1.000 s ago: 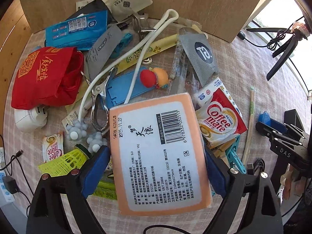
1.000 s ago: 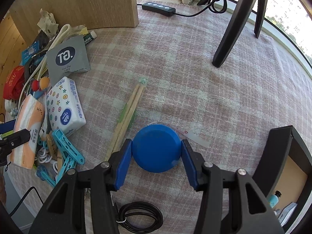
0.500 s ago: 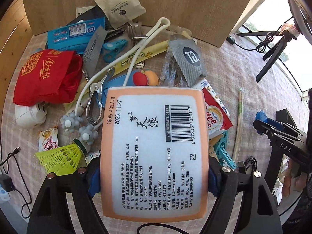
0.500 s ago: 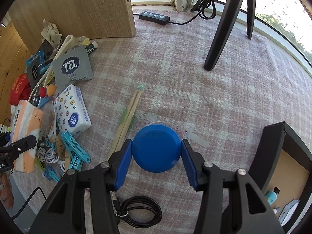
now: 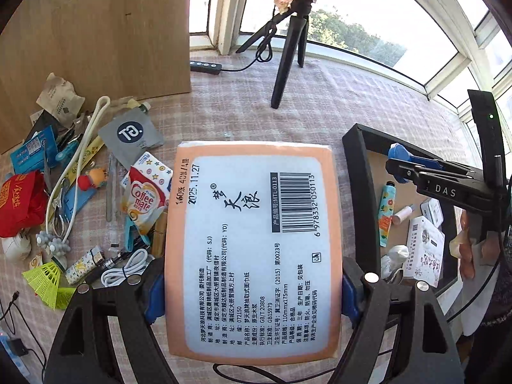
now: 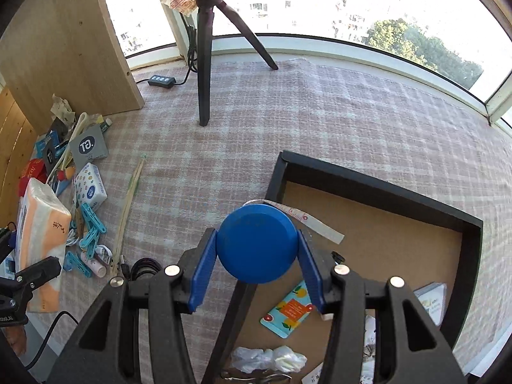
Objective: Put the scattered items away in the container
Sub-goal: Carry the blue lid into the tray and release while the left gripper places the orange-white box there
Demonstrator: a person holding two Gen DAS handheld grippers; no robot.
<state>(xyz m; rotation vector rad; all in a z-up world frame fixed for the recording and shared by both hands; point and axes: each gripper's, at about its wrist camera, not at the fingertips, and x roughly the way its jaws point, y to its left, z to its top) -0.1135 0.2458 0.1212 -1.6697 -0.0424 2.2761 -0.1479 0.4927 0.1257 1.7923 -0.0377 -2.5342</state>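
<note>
both hands have lifted up and swung over toward the black box [image 6: 380,188] since a second ago. back then the left gripper [image 5: 252,291] was only closing around the orange tissue pack [image 5: 252,243] down in the pile of stuff. now it squeezes the pack by its two long sides and holds it up in the air, with the mess of packets, clips and cords off to the left and the box just to the right.

the right gripper [image 6: 256,256] holds the round blue tape measure [image 6: 256,244] the same way as before, pinched between its blue pads, with the white tape end sticking out. a second ago only a corner of the box showed. now the blue thing hangs over the box's near edge, right above the brown floor inside.

i think both things are about to be dropped in. lots of small stuff is left on the checked cloth [image 6: 320,121].
</note>
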